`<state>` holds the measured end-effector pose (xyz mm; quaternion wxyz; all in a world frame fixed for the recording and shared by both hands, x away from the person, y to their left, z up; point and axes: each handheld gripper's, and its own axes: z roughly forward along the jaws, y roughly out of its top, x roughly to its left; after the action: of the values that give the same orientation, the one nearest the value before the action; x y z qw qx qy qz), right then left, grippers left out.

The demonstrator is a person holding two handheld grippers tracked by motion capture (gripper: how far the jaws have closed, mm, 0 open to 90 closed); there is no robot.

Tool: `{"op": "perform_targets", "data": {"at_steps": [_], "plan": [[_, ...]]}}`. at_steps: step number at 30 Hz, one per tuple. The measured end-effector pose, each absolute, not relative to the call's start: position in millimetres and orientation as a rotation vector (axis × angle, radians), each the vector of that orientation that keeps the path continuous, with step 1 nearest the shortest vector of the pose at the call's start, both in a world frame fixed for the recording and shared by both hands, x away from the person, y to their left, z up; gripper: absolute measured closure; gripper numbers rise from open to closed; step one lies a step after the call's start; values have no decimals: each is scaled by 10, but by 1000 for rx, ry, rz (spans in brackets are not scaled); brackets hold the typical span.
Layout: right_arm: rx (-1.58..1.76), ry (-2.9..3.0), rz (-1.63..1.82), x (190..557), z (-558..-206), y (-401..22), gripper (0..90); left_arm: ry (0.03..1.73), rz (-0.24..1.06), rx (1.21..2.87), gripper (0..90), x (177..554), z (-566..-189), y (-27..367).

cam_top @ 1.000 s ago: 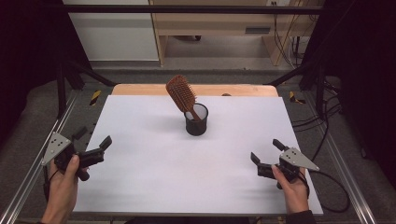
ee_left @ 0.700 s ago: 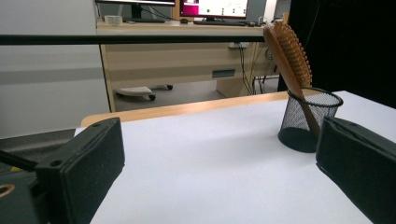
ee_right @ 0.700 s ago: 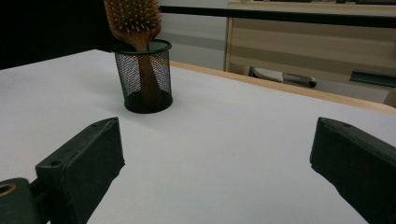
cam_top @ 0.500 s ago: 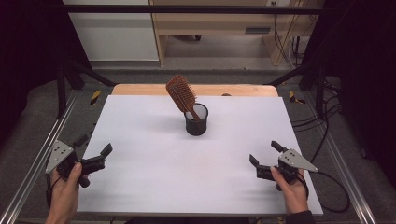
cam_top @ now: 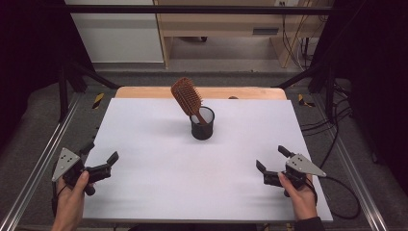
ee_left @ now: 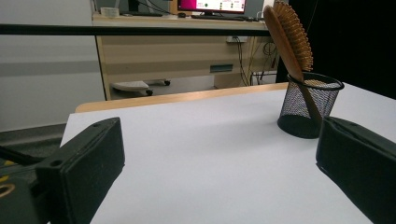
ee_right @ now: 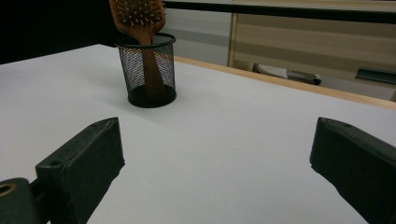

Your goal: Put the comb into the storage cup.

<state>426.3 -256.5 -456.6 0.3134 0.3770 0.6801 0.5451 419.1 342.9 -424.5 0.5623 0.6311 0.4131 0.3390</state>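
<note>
You worked over a white sheet [cam_top: 159,187] that covered most of the table, with a strip of bare wooden edge [cam_top: 144,92] showing along its far side at twelve o'clock. Metal rails [cam_top: 38,163] ran down both sides of the table, and the floor around it was grey. Beyond the far edge stood a pale wooden desk [cam_top: 231,24], with a white panel to its left at eleven o'clock, and cables trailed over the floor at two o'clock.

The black mesh cup [cam_top: 202,123] stood upright a little past the middle of the sheet, towards twelve o'clock. The wooden hairbrush [cam_top: 185,96] sat in it handle down, its head leaning towards eleven o'clock with its shaft against the rim.

You held your left gripper [cam_top: 100,159] at about eight o'clock, just over the near left edge of the sheet, with its jaws spread wide and nothing between them. Your right gripper [cam_top: 270,159] was at about four o'clock over the sheet, its jaws likewise wide apart and empty. Both were well apart from the cup.

Compared with half a second earlier, your left gripper had drifted slightly towards the middle of the sheet. Your right gripper, the cup and the hairbrush had kept their places.
</note>
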Motion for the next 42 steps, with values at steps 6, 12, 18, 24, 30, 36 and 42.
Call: {"op": "perform_targets", "data": {"at_steps": [6,12,18,24,30,36,42], "plan": [[992,1804,1436,4268,-4575,-2555,30,964,806,1492,15,4173,-4270,3395],[985,1819,1435,4274,-4585,-2543,30,950,790,1498,15,4163,-4299,3368],[981,1826,1435,4276,-4589,-2536,31,936,779,1508,15,4155,-4334,3322],[974,1841,1441,4280,-4599,-2515,31,903,795,1507,13,4122,-4336,3258],[970,1850,1440,4280,-4600,-2508,32,870,798,1519,13,4091,-4333,3204],[948,1867,1454,4278,-4600,-2456,34,829,796,1539,12,4022,-4341,3097],[920,1884,1464,4266,-4596,-2413,35,830,811,1519,11,3959,-4332,3066]]}}
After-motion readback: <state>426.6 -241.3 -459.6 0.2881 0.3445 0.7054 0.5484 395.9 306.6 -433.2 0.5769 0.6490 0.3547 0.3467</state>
